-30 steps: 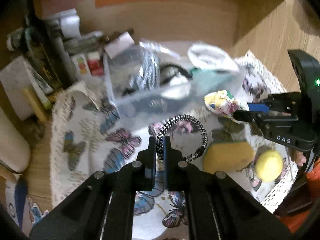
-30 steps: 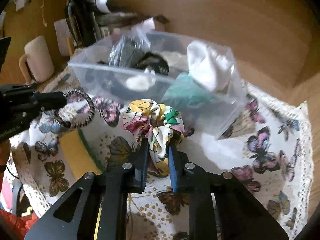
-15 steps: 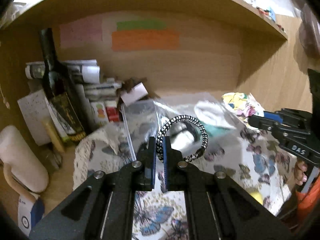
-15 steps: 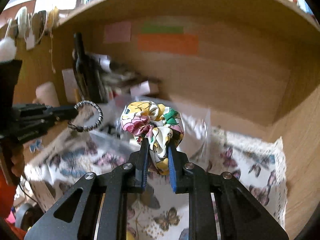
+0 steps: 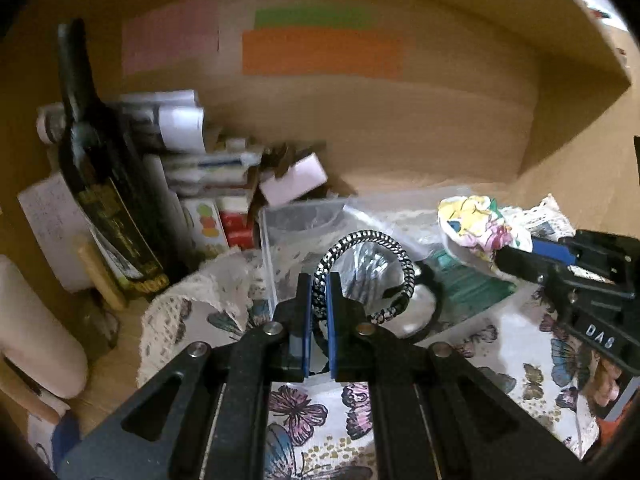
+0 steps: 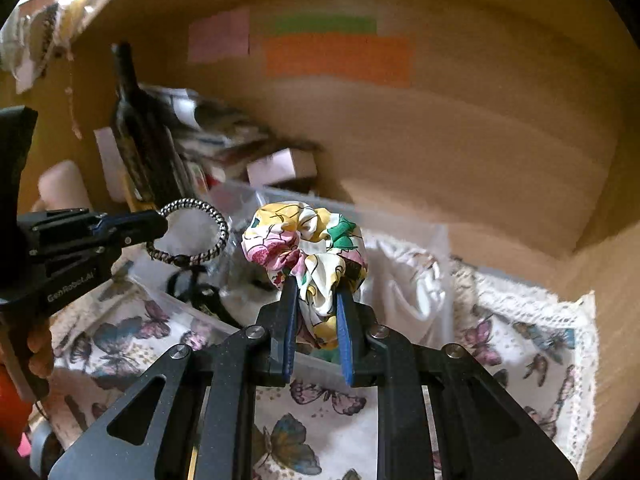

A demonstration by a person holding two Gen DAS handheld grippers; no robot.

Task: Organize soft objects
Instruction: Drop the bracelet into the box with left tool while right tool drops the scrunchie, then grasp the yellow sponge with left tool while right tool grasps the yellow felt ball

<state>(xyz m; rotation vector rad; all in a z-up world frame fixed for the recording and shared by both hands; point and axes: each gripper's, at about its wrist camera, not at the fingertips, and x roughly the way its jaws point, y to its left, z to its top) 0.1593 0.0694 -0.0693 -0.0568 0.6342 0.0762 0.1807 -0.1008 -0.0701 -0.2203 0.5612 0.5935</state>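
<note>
Blurred shelf clutter (image 5: 224,168), box (image 5: 304,220) contents unclear

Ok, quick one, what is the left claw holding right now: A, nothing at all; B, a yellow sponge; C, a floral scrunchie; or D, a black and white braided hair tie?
D: the left claw is shut on the black and white braided hair tie, held up in front of the clear plastic bin, while the floral scrunchie sits in the right claw.
</note>
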